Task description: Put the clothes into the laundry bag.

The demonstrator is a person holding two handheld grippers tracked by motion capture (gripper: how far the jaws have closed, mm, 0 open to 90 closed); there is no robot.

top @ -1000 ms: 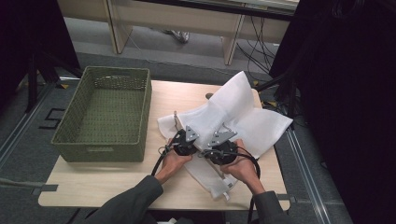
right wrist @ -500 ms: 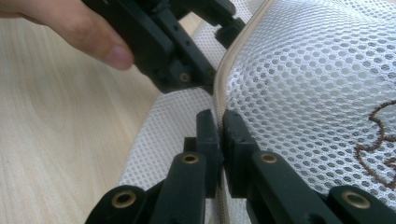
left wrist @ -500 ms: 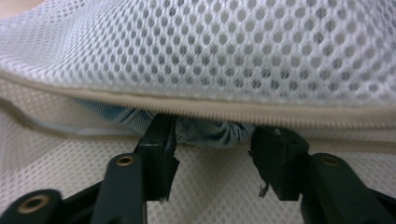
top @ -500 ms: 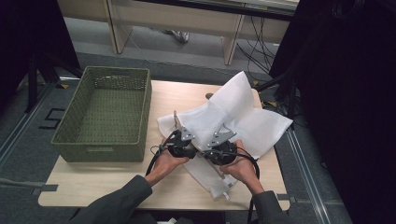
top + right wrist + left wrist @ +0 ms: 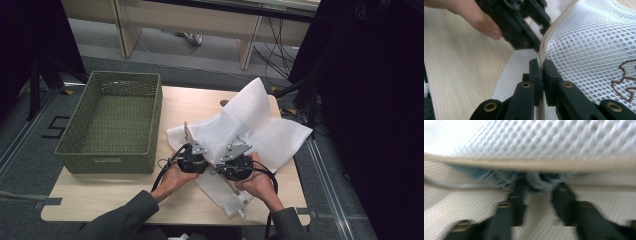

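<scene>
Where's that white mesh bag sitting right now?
In the high view the white mesh bag lies on the right half of the table, beside the green basket, just beyond both grippers.

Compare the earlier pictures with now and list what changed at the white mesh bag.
The left tongs have just been closing again after opening, with blue denim cloth inside the white mesh laundry bag between their jaws. The right tongs stay clamped on the bag's beige zipper edge. Both hands, the bag and the green woven basket kept their places.

My sleeves [image 5: 127, 220] are dark grey. My left gripper [image 5: 537, 192] and right gripper [image 5: 542, 65] have black jaws with brass rivets, black cables and grey three-cornered plates.
</scene>
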